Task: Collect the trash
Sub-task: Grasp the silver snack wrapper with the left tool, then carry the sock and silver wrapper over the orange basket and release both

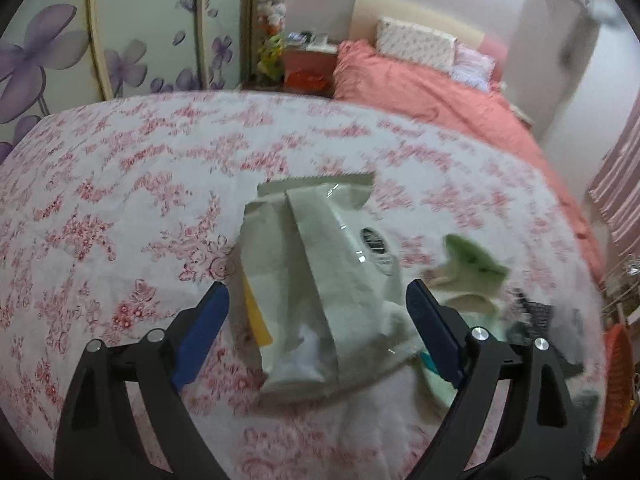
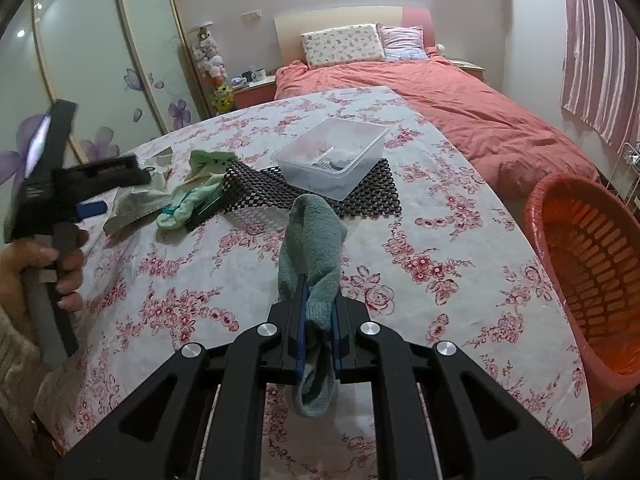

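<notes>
My left gripper (image 1: 318,300) is open, its blue fingers on either side of a grey-white foil packet (image 1: 320,276) lying on the floral tablecloth; the packet also shows in the right wrist view (image 2: 136,204). A pale green sock (image 1: 476,264) lies just right of it and shows in the right wrist view too (image 2: 188,200). My right gripper (image 2: 318,312) is shut on a grey-green sock (image 2: 312,248), held above the table. The left gripper (image 2: 92,208) shows at the left of the right wrist view.
A clear plastic box (image 2: 332,156) stands on a black mesh mat (image 2: 360,200) at the table's middle. An orange basket (image 2: 592,264) stands off the table's right edge. A bed with a pink cover (image 2: 460,104) lies behind.
</notes>
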The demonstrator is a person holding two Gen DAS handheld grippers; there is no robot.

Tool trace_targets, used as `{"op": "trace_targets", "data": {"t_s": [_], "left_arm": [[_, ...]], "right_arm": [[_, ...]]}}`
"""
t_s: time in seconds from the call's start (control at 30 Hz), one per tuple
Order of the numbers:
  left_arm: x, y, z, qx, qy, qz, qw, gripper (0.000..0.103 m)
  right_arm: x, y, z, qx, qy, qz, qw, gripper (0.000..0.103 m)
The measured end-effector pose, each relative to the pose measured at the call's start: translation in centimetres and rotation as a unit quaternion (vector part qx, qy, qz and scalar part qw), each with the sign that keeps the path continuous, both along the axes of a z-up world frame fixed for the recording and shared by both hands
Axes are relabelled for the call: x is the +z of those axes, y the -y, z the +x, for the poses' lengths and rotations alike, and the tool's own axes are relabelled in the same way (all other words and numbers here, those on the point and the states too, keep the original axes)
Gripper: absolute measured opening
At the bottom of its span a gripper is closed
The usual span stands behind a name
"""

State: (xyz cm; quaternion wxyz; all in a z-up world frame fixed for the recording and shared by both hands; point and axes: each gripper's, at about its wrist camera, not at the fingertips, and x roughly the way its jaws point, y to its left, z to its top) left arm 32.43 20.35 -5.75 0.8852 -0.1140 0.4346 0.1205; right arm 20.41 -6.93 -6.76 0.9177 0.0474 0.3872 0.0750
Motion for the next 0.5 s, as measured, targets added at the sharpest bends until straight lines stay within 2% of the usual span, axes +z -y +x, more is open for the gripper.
{"op": "trace_targets", "data": {"t_s": [0.07, 0.13, 0.27, 0.37, 0.5], "left_arm": [[-0.9, -0.1, 0.5, 0.003, -0.013, -0.007, 0.9999, 0.088], [-1.1, 0.2, 0.6, 0.002, -0.006, 0.000, 1.0000, 0.085], [-0.9, 0.8, 0.7, -0.019, 0.011, 0.005, 0.9997, 0.049], [-0.9, 0.8, 0.4, -0.032, 0.020, 0.000, 0.9993, 0.031], [-0.2, 0.7, -0.5, -0.042, 0.028, 0.000, 0.9987, 0.026]], "right_arm": [[0.0, 0.2, 0.1, -0.001, 0.000, 0.001, 1.000, 0.010], [0.0, 0.4, 0.1, 0.000, 0.000, 0.002, 1.000, 0.010], [-0.2, 0.7, 0.1, -0.003, -0.002, 0.002, 1.000, 0.010], [-0.1, 1.1, 0.0, -0.007, -0.002, 0.002, 1.000, 0.010], [0.4, 1.6, -0.4, -0.012, 0.004, 0.003, 1.000, 0.010]]}}
